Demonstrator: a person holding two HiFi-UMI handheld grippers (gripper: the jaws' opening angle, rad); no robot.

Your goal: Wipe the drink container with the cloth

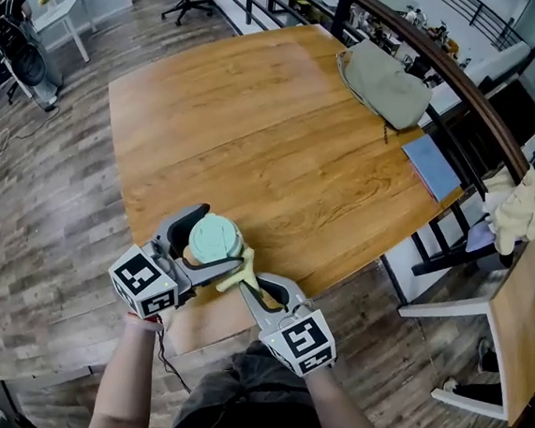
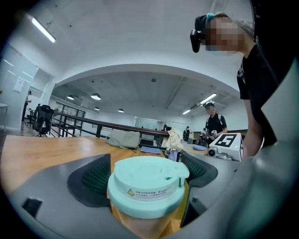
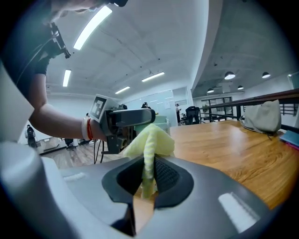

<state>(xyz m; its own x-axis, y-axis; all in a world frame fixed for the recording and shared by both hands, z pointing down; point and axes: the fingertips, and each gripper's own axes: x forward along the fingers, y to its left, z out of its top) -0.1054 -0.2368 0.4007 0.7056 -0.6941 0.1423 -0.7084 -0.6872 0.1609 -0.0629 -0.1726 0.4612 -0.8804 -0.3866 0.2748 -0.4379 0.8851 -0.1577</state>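
Roughly early in task, as judgement: drink container (image 1: 215, 238) stands on table (image 1: 256, 132) near front edge, lower left-centre of head view, mint lid on. Left gripper (image 2: 145, 175) jaws wide apart either side of it, pads by lid rim, no clear squeeze. Right gripper (image 3: 148, 175) clamped on yellow cloth (image 3: 150, 140), bunch just beside container's lower right. Wiped share not visible; wiping of sides likely left. Writing: lid label (image 2: 148, 190) shows warning triangle, small print unreadable. No brand seen.
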